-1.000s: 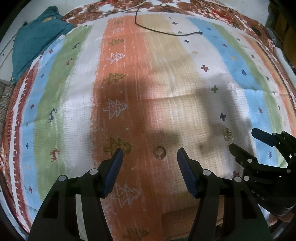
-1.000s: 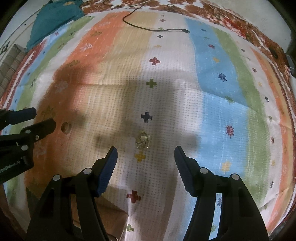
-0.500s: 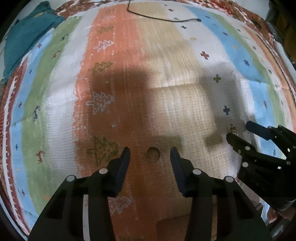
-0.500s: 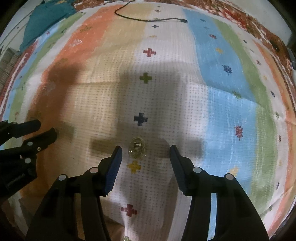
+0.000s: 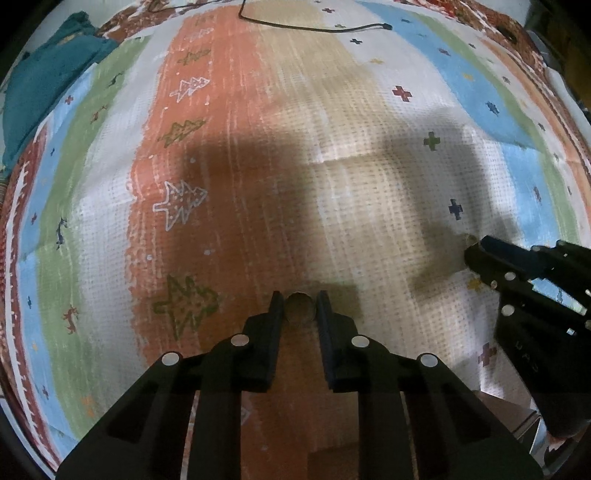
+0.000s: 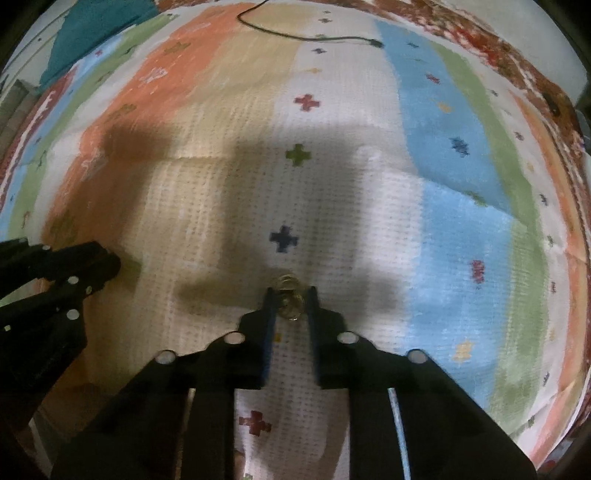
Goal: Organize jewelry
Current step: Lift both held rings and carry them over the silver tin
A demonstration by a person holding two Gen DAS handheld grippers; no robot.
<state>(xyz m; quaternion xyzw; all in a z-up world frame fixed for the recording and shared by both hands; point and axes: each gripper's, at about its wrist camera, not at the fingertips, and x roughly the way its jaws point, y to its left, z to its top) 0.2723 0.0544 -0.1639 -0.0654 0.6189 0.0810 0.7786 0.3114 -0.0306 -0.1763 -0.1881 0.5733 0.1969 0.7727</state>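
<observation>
A plain dark ring point(image 5: 300, 309) lies on the orange stripe of the striped cloth point(image 5: 332, 177). My left gripper point(image 5: 300, 308) is closed around it, its fingertips touching the ring's two sides. A gold jewelled ring point(image 6: 289, 297) lies on the white stripe in the right wrist view. My right gripper point(image 6: 290, 301) is closed around it, the ring pinched between the fingertips. The right gripper shows at the right edge of the left wrist view point(image 5: 480, 254), and the left gripper shows at the left edge of the right wrist view point(image 6: 107, 264).
A black cable point(image 5: 314, 27) lies across the far end of the cloth. A teal fabric bundle point(image 5: 44, 85) sits at the far left corner. A brown box corner point(image 5: 332, 454) shows below the left gripper. Dark furniture point(image 5: 554, 33) stands at the far right.
Both grippers have come down onto the cloth and closed, from wide open to pinching their rings. Each ring now sits between the fingertips.
</observation>
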